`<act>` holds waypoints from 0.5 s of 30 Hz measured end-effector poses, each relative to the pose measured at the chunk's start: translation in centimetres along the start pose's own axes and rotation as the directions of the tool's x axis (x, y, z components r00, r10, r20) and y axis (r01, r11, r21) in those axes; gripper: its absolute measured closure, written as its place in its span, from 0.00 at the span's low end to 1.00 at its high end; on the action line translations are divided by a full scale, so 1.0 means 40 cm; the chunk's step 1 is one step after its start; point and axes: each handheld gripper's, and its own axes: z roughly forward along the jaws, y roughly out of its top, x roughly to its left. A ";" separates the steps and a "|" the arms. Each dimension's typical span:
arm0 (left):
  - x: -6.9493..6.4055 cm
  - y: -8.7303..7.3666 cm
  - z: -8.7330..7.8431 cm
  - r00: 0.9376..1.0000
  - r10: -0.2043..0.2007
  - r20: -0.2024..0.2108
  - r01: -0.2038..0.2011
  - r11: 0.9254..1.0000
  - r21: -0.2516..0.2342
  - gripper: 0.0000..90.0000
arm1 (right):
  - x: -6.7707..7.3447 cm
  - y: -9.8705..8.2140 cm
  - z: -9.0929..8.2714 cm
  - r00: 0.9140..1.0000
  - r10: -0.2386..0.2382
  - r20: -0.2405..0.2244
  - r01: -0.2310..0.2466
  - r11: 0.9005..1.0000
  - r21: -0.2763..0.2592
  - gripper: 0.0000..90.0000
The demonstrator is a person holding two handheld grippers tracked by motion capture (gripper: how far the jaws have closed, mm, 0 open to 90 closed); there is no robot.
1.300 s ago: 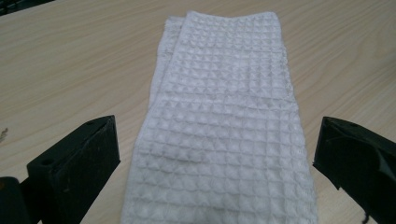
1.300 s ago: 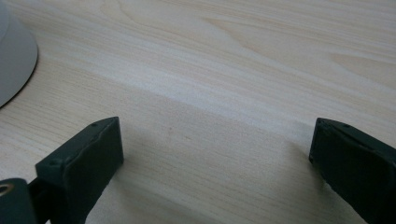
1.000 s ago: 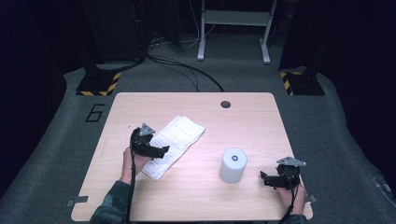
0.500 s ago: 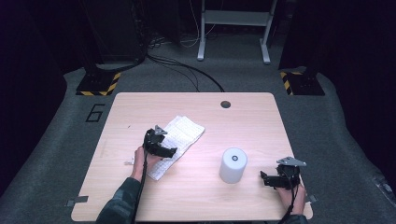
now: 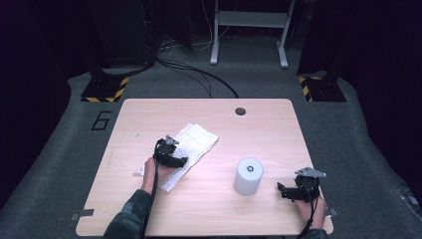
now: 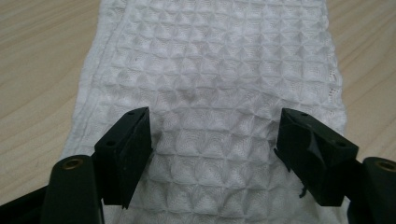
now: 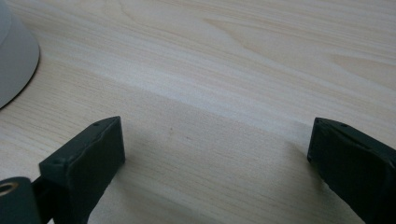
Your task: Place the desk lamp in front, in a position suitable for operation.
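Now, on the left, the left gripper (image 5: 183,160) sits low on the white waffle cloth (image 5: 194,144), which lies flat on the table (image 5: 259,129), left of centre. Its jaws have just been closing but stand apart w/ a wide strip of cloth between them (the pads (image 6: 128,149) seem to rest on the weave, no fold pinched yet, judging by the left gripper view). To do this pinch well, I'd press the tips down a bit so the fabric bunches upward as they close, then shut fully before any lift; closing too high would prob. slide over the top layer and catch nothing. Further right stands the white roll (image 5: 248,176), upright, near the front edge. Beside it, apart, the right gripper (image 5: 281,189) rests w/ jaws spread over bare wood, approx. pointing at the roll. Keep it parked; 1 hand does this step.
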 end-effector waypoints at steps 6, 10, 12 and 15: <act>0.003 -0.001 -0.006 0.999 -0.023 -0.022 0.023 1.000 -0.011 0.46 | 0.000 0.000 0.000 1.000 0.001 0.001 -0.001 1.000 0.000 0.04; 0.005 -0.001 -0.008 0.998 -0.041 -0.038 0.040 0.999 -0.022 0.63 | 0.000 0.000 0.000 1.000 0.000 0.000 0.000 1.000 0.000 0.04; 0.005 -0.001 -0.008 0.998 -0.043 -0.041 0.042 0.999 -0.026 0.71 | 0.000 0.000 0.000 1.000 0.001 0.000 -0.001 1.000 0.000 0.04; 0.001 0.000 -0.007 0.999 -0.039 -0.033 0.038 0.999 -0.027 0.82 | -0.002 0.000 0.000 1.000 -0.009 0.000 0.009 1.000 -0.001 0.04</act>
